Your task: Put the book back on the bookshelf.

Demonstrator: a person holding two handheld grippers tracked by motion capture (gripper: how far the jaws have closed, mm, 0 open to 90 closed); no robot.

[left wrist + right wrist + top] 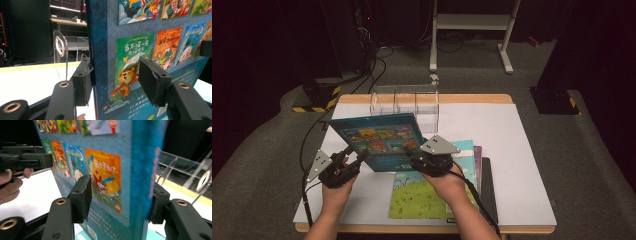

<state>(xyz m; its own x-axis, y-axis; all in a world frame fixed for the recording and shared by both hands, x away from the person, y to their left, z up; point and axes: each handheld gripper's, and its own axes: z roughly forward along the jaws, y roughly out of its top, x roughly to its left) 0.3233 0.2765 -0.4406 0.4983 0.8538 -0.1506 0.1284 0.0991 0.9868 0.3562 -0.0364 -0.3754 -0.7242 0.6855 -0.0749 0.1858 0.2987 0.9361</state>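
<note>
A blue picture book [377, 137] with small cover pictures on it stands raised and tilted over the white table [517, 150]. My left gripper [355, 154] is at its lower left corner. In the left gripper view the book [130, 62] sits between the wide-apart jaws of that gripper [115, 77]; one jaw touches its edge and the other stands off the cover. My right gripper [414, 159] is at the lower right corner. In the right gripper view that gripper [120, 200] straddles the blurred book [105, 175], one jaw against the spine, a gap at the other.
A clear acrylic rack [404, 102] stands at the table's far edge behind the book. Flat on the table under my right hand lie a green book [422, 197], a teal one [466, 149] and a dark slab [488, 185]. A white stand [472, 22] is on the floor beyond.
</note>
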